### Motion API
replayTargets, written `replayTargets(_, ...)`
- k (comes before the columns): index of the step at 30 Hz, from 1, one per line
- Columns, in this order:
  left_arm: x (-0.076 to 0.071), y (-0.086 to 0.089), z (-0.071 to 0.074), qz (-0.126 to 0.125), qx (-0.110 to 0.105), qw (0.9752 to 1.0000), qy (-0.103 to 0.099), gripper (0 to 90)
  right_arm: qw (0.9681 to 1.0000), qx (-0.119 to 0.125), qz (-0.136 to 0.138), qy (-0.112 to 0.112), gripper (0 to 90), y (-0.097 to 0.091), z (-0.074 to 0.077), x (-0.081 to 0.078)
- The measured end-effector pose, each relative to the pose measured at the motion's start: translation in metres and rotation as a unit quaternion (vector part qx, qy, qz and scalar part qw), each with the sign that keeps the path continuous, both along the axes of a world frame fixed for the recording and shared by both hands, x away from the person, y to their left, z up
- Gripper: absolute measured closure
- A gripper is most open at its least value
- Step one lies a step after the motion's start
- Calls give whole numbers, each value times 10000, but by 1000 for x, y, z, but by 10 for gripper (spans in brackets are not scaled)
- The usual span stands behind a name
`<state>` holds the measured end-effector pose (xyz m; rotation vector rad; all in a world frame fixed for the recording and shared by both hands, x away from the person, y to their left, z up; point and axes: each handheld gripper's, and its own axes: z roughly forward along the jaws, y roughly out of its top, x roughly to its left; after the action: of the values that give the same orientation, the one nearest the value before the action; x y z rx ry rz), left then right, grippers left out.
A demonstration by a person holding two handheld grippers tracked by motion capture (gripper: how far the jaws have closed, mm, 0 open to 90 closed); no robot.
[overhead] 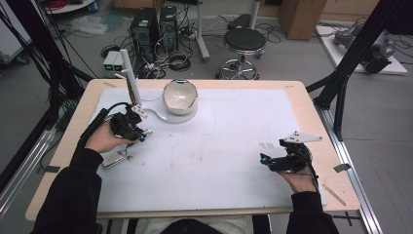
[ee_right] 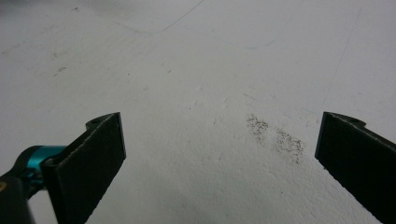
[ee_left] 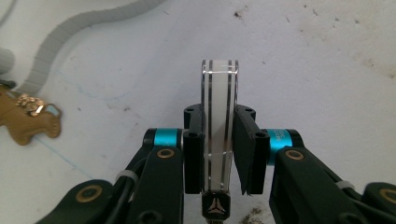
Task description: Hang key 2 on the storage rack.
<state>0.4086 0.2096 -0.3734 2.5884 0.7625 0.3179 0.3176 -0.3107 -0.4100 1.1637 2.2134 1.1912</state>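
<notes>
Left hand-held gripper point(ee_left: 218, 154) clamps a clear flat piece point(ee_left: 219, 116); right one point(ee_right: 219, 154) gapes wide.

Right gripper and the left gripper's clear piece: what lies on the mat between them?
Nothing: in the high view the white mat is bare between the right gripper and the clear plastic piece that the left gripper clamps.

No readable text, labels or numbers.
</notes>
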Motion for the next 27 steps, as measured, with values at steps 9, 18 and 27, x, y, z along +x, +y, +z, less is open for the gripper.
replayTargets(9,-7,18,25,105,-245,9979,-594,747,10000,38,-9,14,7,0,0,0)
replayTargets(18,-9,35,54,361,-572,9946,-781,747,10000,10,7,26,7,2,-1,1)
replayTargets(27,-9,47,78,507,-816,9902,-1014,747,10000,46,-1,38,7,0,0,1)
